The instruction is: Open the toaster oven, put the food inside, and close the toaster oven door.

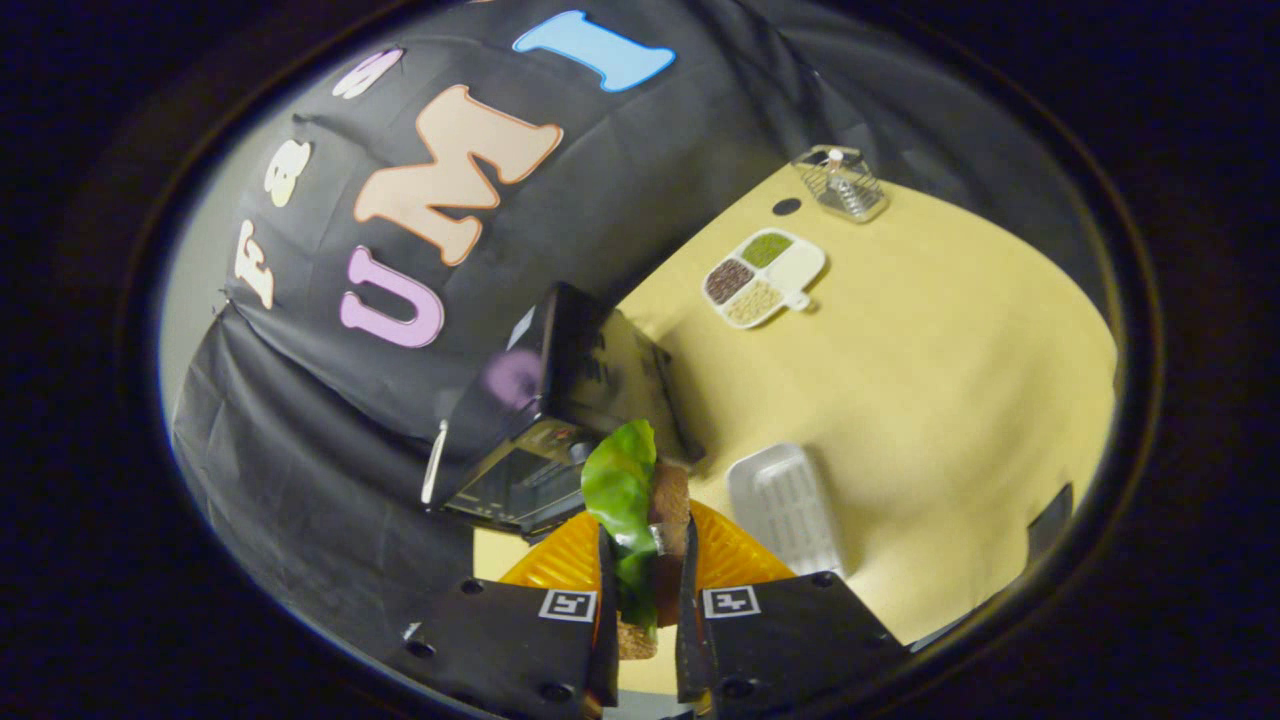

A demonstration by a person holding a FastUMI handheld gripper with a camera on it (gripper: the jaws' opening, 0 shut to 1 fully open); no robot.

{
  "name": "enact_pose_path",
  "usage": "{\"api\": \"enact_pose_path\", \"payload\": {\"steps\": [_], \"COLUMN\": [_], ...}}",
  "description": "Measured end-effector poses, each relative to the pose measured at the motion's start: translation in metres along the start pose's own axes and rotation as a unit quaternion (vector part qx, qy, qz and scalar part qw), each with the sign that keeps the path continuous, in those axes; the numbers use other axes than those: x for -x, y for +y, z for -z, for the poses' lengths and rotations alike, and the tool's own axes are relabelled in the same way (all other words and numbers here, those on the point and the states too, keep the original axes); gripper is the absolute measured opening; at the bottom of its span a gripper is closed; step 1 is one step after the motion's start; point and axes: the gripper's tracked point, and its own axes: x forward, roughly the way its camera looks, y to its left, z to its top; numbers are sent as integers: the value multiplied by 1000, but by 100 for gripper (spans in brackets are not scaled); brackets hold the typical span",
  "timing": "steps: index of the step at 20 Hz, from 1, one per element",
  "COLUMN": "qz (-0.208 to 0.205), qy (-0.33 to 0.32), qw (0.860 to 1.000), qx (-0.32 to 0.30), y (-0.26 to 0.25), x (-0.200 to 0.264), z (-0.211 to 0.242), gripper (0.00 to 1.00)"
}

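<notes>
Food lifted, oven door down, loading and closing left.
Gripper [648, 590] clamped on a sandwich of green lettuce leaf and brown bread [640, 520], above an orange ribbed plate [735, 560], just short of the black toaster oven [560, 400]. Oven cavity is dark and partly screened by the leaf; the sandwich's lower end is hidden between the fingers.

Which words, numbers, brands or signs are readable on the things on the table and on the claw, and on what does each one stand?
No readable words or numbers.
Toaster oven: marks on its front, too blurred to read.
Claw, shut on the sandwich: a square coded marker on each finger, a pattern without letters.
Divided dish and white tray: no text seen.
</notes>
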Motion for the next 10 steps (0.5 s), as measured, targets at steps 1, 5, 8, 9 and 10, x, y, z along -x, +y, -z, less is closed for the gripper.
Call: {"api": "enact_pose_path", "payload": {"steps": [1, 5, 8, 9, 10], "qz": [-7, -31, -47, -51, -56], "qy": [7, 21, 29, 29, 29], "qw": [1000, 999, 997, 996, 995], "qx": [-9, -29, -57, -68, -80], "y": [9, 39, 60, 67, 74], "x": [-4, -25, -47, -55, -63], "z": [8, 38, 58, 64, 70], "gripper": [24, 24, 24, 24, 24]}}
